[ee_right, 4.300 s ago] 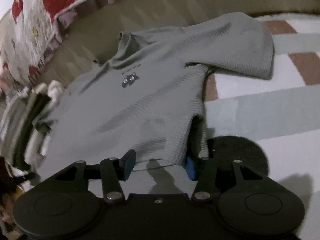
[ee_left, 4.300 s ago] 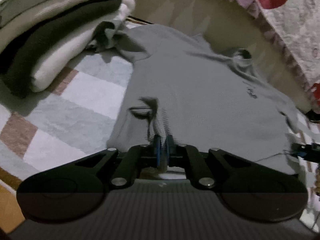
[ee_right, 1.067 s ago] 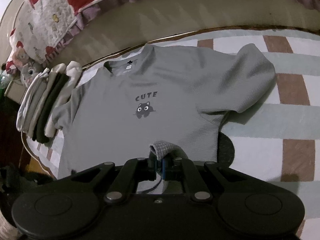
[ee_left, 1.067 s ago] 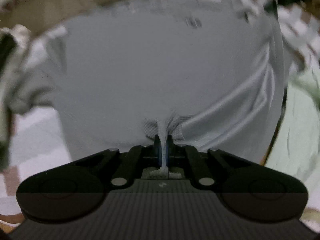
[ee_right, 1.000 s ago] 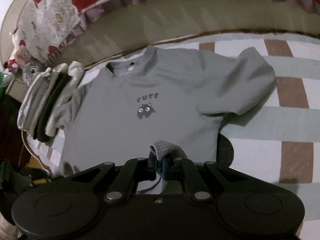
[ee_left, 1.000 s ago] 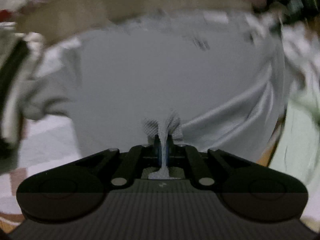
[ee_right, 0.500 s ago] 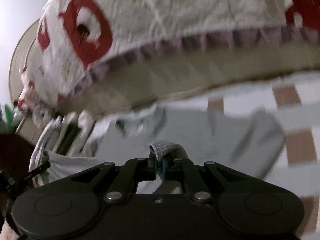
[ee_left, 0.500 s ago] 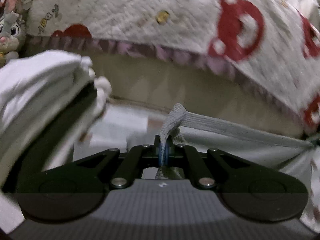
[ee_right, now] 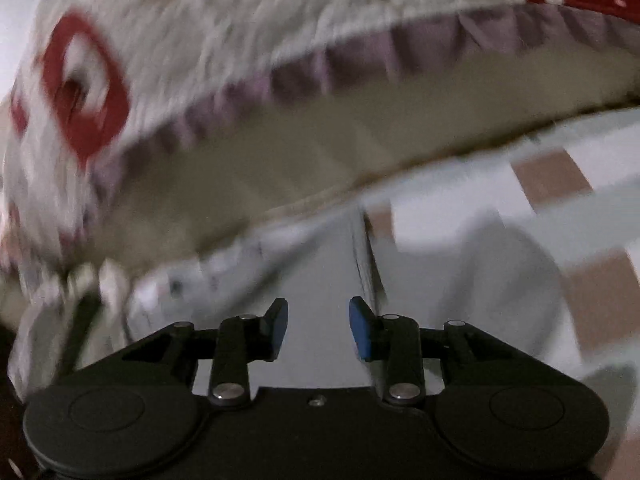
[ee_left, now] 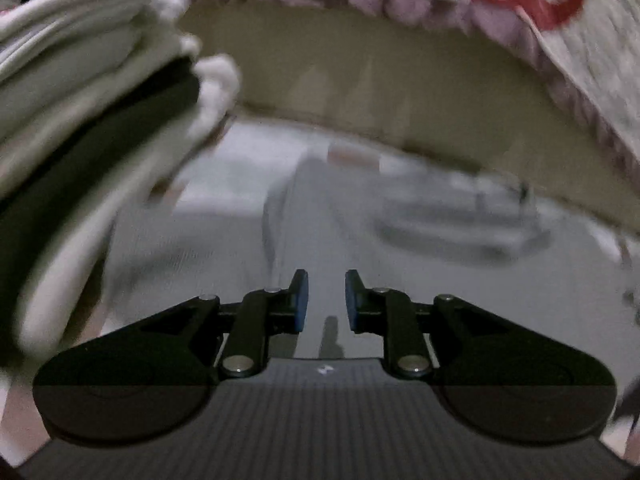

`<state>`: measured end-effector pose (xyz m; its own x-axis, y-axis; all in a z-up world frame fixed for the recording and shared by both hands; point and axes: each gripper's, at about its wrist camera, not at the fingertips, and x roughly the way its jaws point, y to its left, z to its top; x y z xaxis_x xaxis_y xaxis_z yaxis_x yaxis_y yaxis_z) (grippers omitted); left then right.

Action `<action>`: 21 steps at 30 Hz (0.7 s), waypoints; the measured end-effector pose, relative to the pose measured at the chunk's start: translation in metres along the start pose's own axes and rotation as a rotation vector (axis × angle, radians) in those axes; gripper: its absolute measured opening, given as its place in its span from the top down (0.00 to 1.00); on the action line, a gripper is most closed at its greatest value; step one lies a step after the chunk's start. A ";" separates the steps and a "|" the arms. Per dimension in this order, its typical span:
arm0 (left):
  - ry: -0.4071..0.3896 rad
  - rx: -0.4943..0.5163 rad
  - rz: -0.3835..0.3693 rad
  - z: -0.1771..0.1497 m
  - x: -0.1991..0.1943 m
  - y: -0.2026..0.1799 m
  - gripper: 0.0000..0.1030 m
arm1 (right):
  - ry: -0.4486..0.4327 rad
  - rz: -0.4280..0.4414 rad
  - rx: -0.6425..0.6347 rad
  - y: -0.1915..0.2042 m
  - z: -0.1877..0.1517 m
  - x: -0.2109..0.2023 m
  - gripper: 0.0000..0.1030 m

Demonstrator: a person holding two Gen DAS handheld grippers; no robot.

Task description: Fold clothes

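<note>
The grey T-shirt [ee_left: 420, 272] lies on the checked bed surface, blurred by motion, with its collar end [ee_left: 472, 208] toward the back. My left gripper [ee_left: 322, 298] is open and empty just above the shirt's fabric. In the right wrist view the same grey shirt [ee_right: 320, 280] stretches ahead, with one sleeve [ee_right: 504, 280] to the right. My right gripper [ee_right: 318, 330] is open and empty over the shirt.
A stack of folded clothes [ee_left: 88, 128] stands close on the left, also faintly visible in the right wrist view [ee_right: 72, 320]. A white quilt with red bear prints [ee_right: 200, 40] hangs over the bed's back edge [ee_left: 400, 80]. The checked sheet [ee_right: 560, 184] extends to the right.
Both grippers were shut on the shirt's hem and carried it up toward the collar. Now both have opened and let the fabric go, and it lies below them.
</note>
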<state>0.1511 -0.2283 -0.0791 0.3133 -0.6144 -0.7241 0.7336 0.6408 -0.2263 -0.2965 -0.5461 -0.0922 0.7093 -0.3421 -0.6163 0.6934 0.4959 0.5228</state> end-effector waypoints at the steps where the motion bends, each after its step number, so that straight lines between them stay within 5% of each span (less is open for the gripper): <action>1: 0.022 -0.030 0.008 -0.011 -0.007 0.006 0.81 | -0.011 -0.016 -0.016 0.001 -0.018 -0.011 0.61; 6: 0.134 -0.179 0.046 -0.064 -0.040 0.033 0.74 | -0.121 -0.031 0.177 -0.013 -0.095 -0.058 0.59; 11: 0.179 -0.355 -0.132 -0.076 -0.033 0.039 0.73 | -0.097 -0.099 0.256 -0.020 -0.128 -0.051 0.54; 14: 0.194 -0.461 -0.189 -0.082 -0.021 0.041 0.71 | -0.073 -0.023 0.372 -0.030 -0.135 -0.039 0.53; 21: 0.091 -0.510 -0.149 -0.089 -0.013 0.028 0.68 | -0.145 -0.024 0.361 -0.024 -0.137 -0.021 0.52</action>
<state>0.1139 -0.1611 -0.1338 0.1579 -0.6877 -0.7086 0.3729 0.7060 -0.6021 -0.3458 -0.4415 -0.1724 0.6849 -0.4724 -0.5548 0.6917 0.1821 0.6989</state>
